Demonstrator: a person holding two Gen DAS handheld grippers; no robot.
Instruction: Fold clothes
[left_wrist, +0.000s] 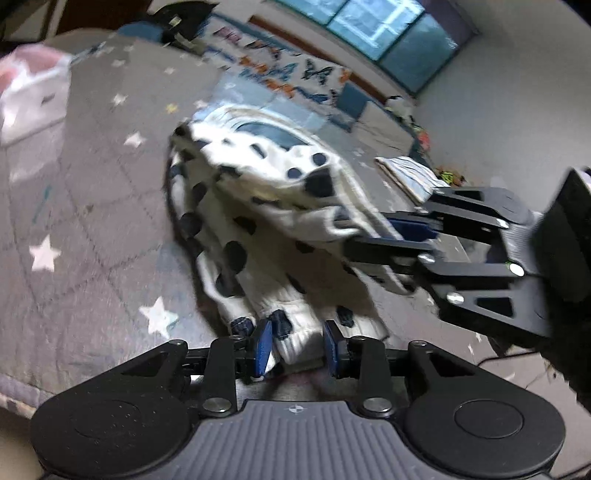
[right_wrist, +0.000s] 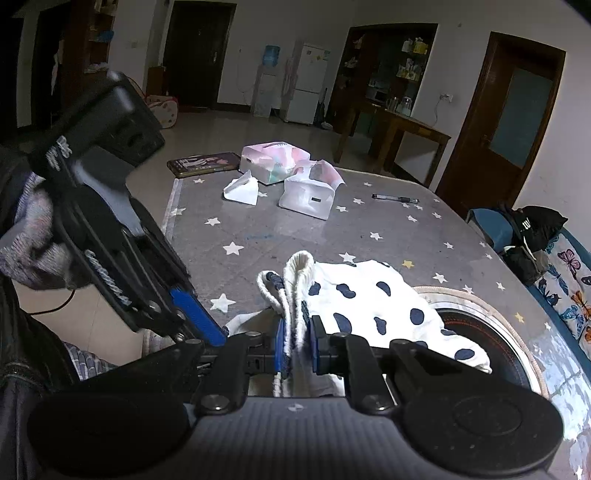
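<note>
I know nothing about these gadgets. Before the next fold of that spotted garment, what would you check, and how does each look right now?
1. Right gripper clamped on the spotted garment: ok, the ribbed edge is pinched between its pads.
2. Left gripper holding cloth: cannot tell; fabric sits between its pads, contact unclear.
3. The two grippers apart from each other: ok.
4. Garment spread flat: not ok, bunched and lifted.
5. Star-patterned cover beyond the garment bare: ok; tissue packs and pen lie farther off.

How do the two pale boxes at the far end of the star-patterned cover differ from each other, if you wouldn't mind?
The farther box is wider and has pink and green print; the nearer box is plain white with a small dark label. The farther box sits by the cover's far edge, the nearer one further in. Both rest on the grey star cover.
</note>
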